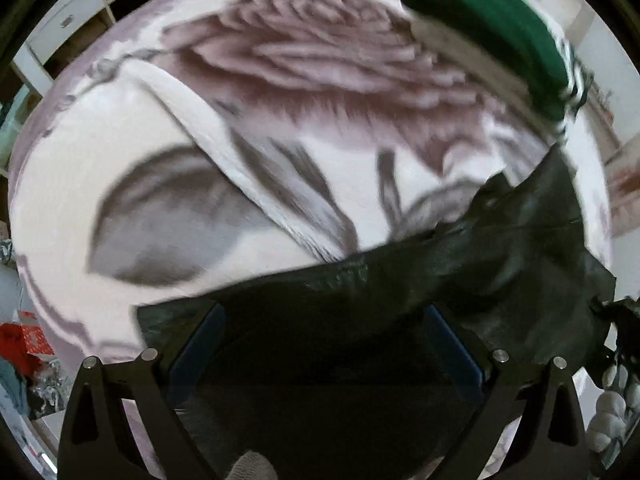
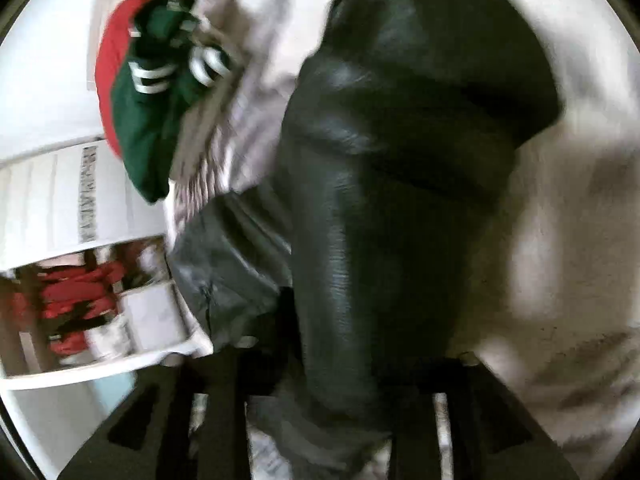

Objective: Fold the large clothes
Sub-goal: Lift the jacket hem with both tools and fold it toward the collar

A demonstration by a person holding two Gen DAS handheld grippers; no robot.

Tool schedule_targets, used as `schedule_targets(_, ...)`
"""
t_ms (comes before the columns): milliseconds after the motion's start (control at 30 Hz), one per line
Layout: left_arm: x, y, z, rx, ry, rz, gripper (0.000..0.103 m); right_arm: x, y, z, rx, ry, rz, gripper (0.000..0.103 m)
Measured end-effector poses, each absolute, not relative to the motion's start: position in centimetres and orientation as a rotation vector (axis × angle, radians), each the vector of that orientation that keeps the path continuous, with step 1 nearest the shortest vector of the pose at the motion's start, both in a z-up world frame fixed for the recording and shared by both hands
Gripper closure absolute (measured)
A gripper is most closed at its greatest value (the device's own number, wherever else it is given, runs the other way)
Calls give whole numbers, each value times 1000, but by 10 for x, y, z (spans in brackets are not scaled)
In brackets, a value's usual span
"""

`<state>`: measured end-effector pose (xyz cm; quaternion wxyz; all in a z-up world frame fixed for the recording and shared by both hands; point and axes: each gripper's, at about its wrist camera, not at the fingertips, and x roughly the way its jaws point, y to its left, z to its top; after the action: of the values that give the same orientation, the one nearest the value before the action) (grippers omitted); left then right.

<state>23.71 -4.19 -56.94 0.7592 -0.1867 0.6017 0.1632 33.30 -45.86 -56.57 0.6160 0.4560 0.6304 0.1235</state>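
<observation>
Jaws of my left gripper (image 1: 320, 344) stand wide over the black leather garment (image 1: 460, 280), ready to fold; right gripper's (image 2: 344, 420) I cannot tell.

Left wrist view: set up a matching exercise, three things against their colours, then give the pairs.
Things:
1. leather garment
2. folded garment at the top right
3. blanket with the rose print

Colours:
A. green
B. pale with mauve-grey
C. black

Pairs: 1-C, 2-A, 3-B
</observation>
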Motion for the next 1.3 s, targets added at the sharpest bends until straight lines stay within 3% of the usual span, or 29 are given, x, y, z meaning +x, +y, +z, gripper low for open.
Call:
schedule_targets(33, 241, -45, -585, -392, 1346, 370, 0, 334, -461, -576, 1073, 1458, 309, 44)
schedule_targets(67, 244, -45, -601, -397, 1379, 374, 0, 338, -449, -590, 1096, 1456, 345, 42)
schedule_targets(200, 251, -39, -622, -409, 1396, 371, 0, 354, -399, -630, 1172, 1449, 490, 42)
schedule_targets(267, 255, -35, -624, -399, 1401, 367, 0, 362, -383, -625, 1096, 1426, 484, 56)
schedule_targets(300, 257, -33, -624, -406, 1402, 364, 0, 364, -377, -620, 1078, 1413, 480, 72)
schedule_targets(400, 261, -27, -628, -431, 1422, 352, 0, 363, -362, -596, 978, 1373, 448, 82)
schedule_targets(700, 263, -20, -633, -447, 1411, 334, 0, 339, -294, -508, 590, 1251, 463, 84)
schedule_targets(900, 249, -8, -630, -479, 1409, 305, 2, 297, -217, -438, 152, 1123, 529, 84)
schedule_targets(1100, 158, 64, -568, -640, 1267, 444, 2, 201, -101, -403, -402, 945, 638, 84)
schedule_targets(1300, 4, 166, -522, -911, 1106, 674, 1, 79, 18, -440, -760, 876, 880, 82)
